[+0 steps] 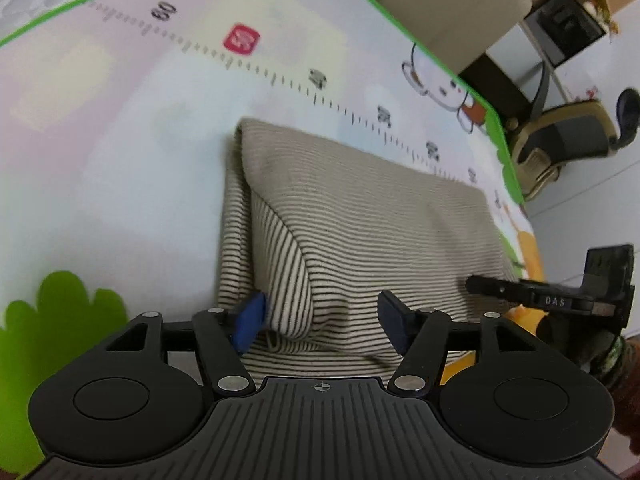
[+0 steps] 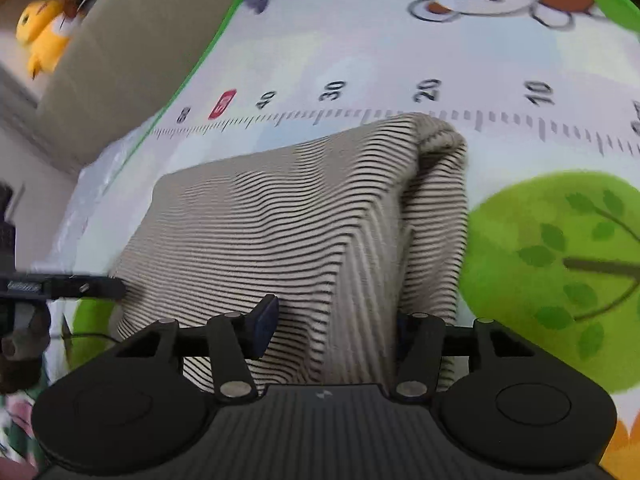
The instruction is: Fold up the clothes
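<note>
Left wrist view: striped garment point(image 1: 352, 216) lies between hand-held gripper point(image 1: 324, 320) fingers.

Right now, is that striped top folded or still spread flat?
Folded. The striped top lies as a compact, layered rectangle on the play mat, edges doubled over.

Near hem lost under both gripper bodies

The folded beige black-striped knit garment point(image 2: 280, 224) runs out of sight below; right gripper's point(image 2: 336, 326) right pad hides behind cloth, and motion blur smears the pastel ruler-printed play mat point(image 2: 500, 60).
</note>
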The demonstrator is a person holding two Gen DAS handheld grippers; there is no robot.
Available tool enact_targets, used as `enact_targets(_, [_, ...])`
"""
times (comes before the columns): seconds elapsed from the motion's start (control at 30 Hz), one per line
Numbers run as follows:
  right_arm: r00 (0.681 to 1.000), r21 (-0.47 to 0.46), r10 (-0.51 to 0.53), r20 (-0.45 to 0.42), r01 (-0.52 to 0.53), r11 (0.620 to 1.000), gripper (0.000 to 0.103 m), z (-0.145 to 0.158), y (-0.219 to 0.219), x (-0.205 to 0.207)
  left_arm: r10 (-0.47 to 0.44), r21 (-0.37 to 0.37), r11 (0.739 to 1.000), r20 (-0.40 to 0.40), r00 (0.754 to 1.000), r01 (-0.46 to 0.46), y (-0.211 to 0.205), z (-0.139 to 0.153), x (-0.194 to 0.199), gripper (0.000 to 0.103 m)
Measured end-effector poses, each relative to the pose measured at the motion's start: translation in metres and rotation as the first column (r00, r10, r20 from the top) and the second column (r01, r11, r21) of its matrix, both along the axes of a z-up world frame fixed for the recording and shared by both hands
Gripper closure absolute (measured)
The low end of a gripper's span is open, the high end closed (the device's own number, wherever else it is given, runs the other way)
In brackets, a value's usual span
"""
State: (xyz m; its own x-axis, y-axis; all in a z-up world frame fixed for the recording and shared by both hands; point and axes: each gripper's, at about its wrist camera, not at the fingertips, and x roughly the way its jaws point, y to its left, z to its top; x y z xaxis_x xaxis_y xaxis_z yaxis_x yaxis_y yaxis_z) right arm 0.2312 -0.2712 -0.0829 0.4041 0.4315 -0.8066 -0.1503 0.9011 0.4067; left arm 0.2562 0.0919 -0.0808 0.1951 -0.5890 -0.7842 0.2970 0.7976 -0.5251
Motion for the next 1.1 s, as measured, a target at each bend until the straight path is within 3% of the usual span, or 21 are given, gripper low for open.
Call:
enact_targets(0.03, [1.0, -0.022, 0.024, 0.011, -0.024, 0.999, 0.073, 0.001, 0.006, 0.001, -0.005, 0.025, 1.0, 0.007, 1.0, 0.005, -0.005, -0.002, 0.0, 0.044])
enact_targets(0.07, [0.998, -0.018, 0.049, 0.029, -0.048, 0.999, 0.084, 0.009, 0.008, -0.001, -0.01, 0.05, 0.999, 0.014, 1.0, 0.01, -0.01, -0.005, 0.001, 0.057])
enact_targets(0.17, [0.99, 0.013, 0.115, 0.079, -0.116, 0.993, 0.084, 0.034, 0.01, -0.006, -0.015, 0.061, 0.998, 0.023, 1.0, 0.014, -0.009, -0.004, -0.001, 0.073])
enact_targets(0.23, [0.986, 0.041, 0.144, 0.087, -0.148, 0.988, 0.084, 0.046, 0.007, -0.012, -0.025, 0.033, 0.999, 0.034, 0.999, 0.024, -0.002, 0.007, -0.006, 0.077])
enact_targets(0.37, [0.99, -0.031, 0.144, -0.009, -0.144, 0.989, 0.083, 0.019, 0.001, -0.016, -0.056, 0.019, 0.998, -0.002, 0.998, 0.056, 0.007, 0.012, -0.019, 0.078])
enact_targets(0.43, [0.993, -0.048, 0.102, -0.061, -0.105, 0.993, 0.081, -0.004, -0.002, -0.018, -0.069, 0.056, 0.996, -0.047, 0.996, 0.072, 0.007, 0.0, -0.024, 0.077])
enact_targets(0.5, [0.994, -0.033, 0.086, -0.061, -0.088, 0.996, 0.079, -0.004, -0.002, -0.018, -0.063, 0.082, 0.994, -0.111, 0.992, 0.072, 0.007, -0.017, -0.028, 0.077])
enact_targets(0.6, [0.992, -0.074, 0.124, -0.023, -0.125, 0.989, 0.063, 0.012, 0.001, -0.015, -0.069, 0.108, 0.991, -0.14, 0.988, 0.084, 0.005, -0.027, -0.033, 0.08])
enact_targets(0.7, [0.994, -0.093, 0.085, 0.07, -0.079, 0.993, 0.054, 0.035, -0.009, -0.011, -0.108, 0.128, 0.985, -0.063, 0.992, 0.115, 0.005, -0.011, -0.035, 0.08])
enact_targets(0.77, [0.989, -0.092, 0.038, 0.145, -0.024, 0.995, 0.048, 0.05, -0.018, -0.01, -0.109, 0.101, 0.989, -0.018, 0.994, 0.11, 0.009, 0.004, -0.032, 0.076])
enact_targets(0.87, [0.972, -0.121, 0.044, 0.233, -0.016, 0.993, 0.048, 0.062, -0.017, -0.001, -0.097, 0.034, 0.995, 0.015, 0.995, 0.096, 0.013, 0.023, -0.029, 0.066])
enact_targets(0.93, [0.958, -0.194, 0.127, 0.255, -0.078, 0.978, 0.054, 0.056, -0.003, 0.007, -0.106, -0.005, 0.994, 0.006, 0.994, 0.106, 0.007, 0.026, -0.031, 0.055])
enact_targets(0.97, [0.95, -0.231, 0.169, 0.264, -0.108, 0.967, 0.061, 0.053, 0.004, 0.011, -0.111, -0.024, 0.994, 0.001, 0.994, 0.111, 0.003, 0.028, -0.032, 0.053])
enact_targets(1.1, [0.929, -0.352, 0.296, 0.224, -0.206, 0.913, 0.063, 0.026, 0.033, 0.02, -0.15, -0.097, 0.984, -0.011, 0.989, 0.148, -0.01, 0.035, -0.038, 0.051])
